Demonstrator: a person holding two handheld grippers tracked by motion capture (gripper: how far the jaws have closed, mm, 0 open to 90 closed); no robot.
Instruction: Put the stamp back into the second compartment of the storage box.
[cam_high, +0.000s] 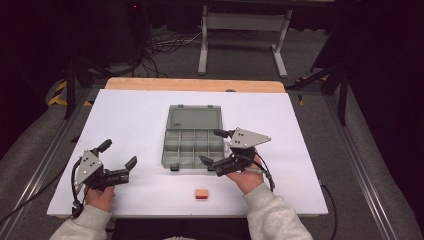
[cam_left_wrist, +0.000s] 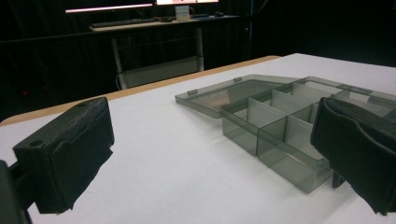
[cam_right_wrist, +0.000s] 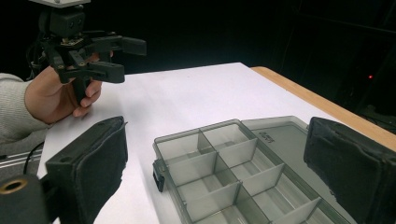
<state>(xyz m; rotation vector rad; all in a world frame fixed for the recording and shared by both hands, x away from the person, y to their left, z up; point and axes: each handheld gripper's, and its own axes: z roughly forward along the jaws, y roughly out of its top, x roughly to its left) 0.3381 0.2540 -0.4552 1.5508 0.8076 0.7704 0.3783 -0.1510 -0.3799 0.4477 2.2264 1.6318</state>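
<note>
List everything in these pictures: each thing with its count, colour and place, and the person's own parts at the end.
organizer box: one, translucent grey, middle of the table, compartments bare, lid open and lying flat on the far side.
small block: one, orange-red, near edge of the table, in front of the box.
table: one, white top with a wooden strip along the far edge.
desk frame: one, grey-white, on the floor beyond the table.
left gripper: one, black with a grey plate, left part of the table, jaws open.
right gripper: one, black with a grey plate, at the box's right front corner, jaws open.
hands: two, in light grey sleeves, entering from the near edge.
</note>
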